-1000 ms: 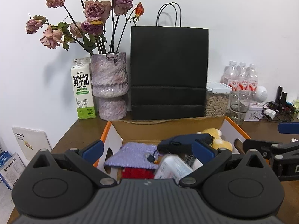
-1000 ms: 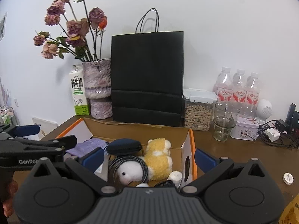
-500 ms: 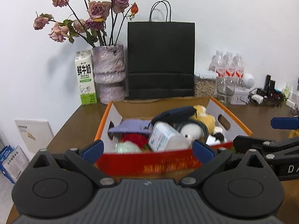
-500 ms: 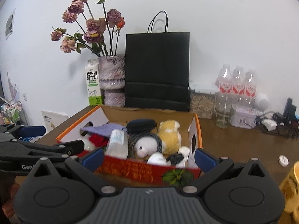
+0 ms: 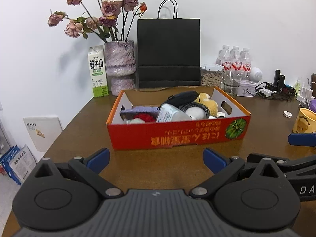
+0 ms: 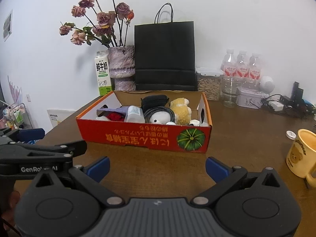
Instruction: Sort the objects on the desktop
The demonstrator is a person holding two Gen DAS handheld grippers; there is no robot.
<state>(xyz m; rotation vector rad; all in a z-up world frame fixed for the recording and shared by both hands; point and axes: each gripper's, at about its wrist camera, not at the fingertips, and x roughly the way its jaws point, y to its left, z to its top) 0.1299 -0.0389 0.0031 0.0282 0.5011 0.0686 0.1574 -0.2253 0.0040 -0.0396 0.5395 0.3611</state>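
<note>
A red and orange cardboard box stands on the brown table. It holds a black pouch, a white bottle, a yellow plush toy, a purple cloth, a red item and a coiled cable. My left gripper is open and empty, in front of the box. My right gripper is open and empty, in front of the box.
A yellow mug stands at the right, with a small white cap behind it. At the back stand a milk carton, a vase of dried roses, a black paper bag, a seed jar, a glass, water bottles and cables.
Both grippers have pulled back from above the box to the table in front of it. The box now shows whole, with its red front side.
</note>
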